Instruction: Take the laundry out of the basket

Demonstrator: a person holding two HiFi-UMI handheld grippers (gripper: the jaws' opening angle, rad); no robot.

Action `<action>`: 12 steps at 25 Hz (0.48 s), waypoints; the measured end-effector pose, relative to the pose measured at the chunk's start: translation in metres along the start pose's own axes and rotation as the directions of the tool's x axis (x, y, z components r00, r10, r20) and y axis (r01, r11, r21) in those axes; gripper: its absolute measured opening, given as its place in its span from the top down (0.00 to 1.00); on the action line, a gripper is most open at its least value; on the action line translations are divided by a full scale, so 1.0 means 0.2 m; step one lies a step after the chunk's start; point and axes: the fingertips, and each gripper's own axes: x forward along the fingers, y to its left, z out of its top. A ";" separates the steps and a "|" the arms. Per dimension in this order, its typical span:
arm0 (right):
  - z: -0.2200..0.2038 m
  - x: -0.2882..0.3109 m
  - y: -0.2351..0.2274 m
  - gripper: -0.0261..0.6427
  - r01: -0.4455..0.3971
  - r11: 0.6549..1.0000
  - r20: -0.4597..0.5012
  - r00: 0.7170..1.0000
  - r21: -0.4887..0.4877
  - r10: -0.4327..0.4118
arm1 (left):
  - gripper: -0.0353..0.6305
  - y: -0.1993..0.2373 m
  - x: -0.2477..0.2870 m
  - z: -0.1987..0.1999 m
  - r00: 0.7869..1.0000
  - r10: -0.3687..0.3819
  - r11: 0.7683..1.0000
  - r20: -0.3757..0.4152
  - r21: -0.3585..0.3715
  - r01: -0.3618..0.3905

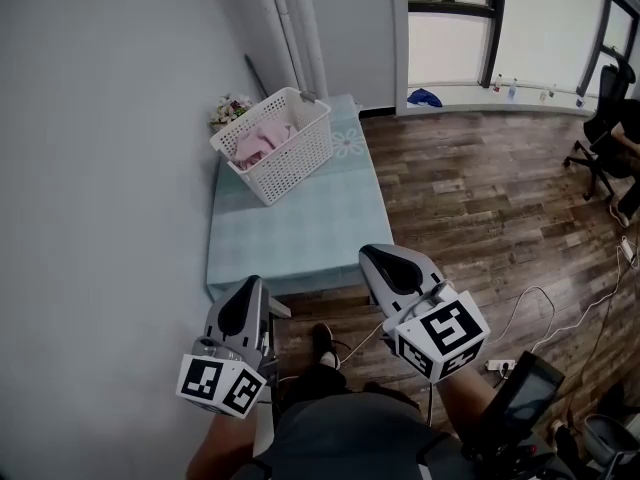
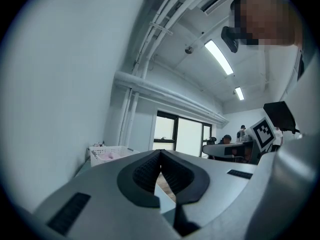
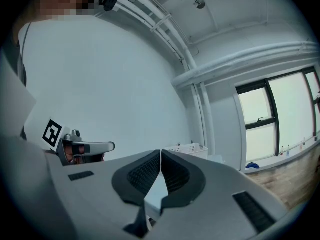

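A white slotted laundry basket (image 1: pixel 280 146) stands at the far end of a pale blue bed (image 1: pixel 300 228), against the wall. Pink laundry (image 1: pixel 258 143) lies inside it. The basket (image 2: pixel 107 154) shows small at the left of the left gripper view, and its rim (image 3: pixel 187 148) peeks over the jaws in the right gripper view. My left gripper (image 1: pixel 246 290) and right gripper (image 1: pixel 378 256) are held side by side short of the bed's near end, far from the basket. Both sets of jaws are shut with nothing between them.
A grey wall runs along the bed's left. Wooden floor (image 1: pixel 480 198) lies to the right, with cables and a power strip (image 1: pixel 500 365). An office chair (image 1: pixel 600 148) with a seated person is at far right. A blue cloth (image 1: pixel 424 97) lies under the window.
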 end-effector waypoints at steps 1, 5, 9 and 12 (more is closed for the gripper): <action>0.00 0.04 -0.02 0.94 0.008 1.000 -0.004 1.000 -0.009 -0.008 | 0.93 0.04 0.04 0.00 1.000 -0.005 1.000 0.005 -0.011 0.005; 0.01 0.23 -0.10 0.94 0.049 0.999 -0.019 0.999 -0.007 -0.049 | 0.93 0.23 0.22 0.02 1.000 -0.028 0.999 0.003 -0.026 0.028; 0.06 0.47 -0.19 0.94 0.081 0.997 -0.033 0.996 -0.004 -0.081 | 0.93 0.41 0.39 0.10 0.998 -0.059 0.998 0.020 -0.017 0.059; 0.11 0.67 -0.21 0.94 0.079 0.997 -0.037 0.996 -0.003 -0.079 | 0.93 0.59 0.47 0.15 0.998 -0.055 0.998 0.029 -0.025 0.056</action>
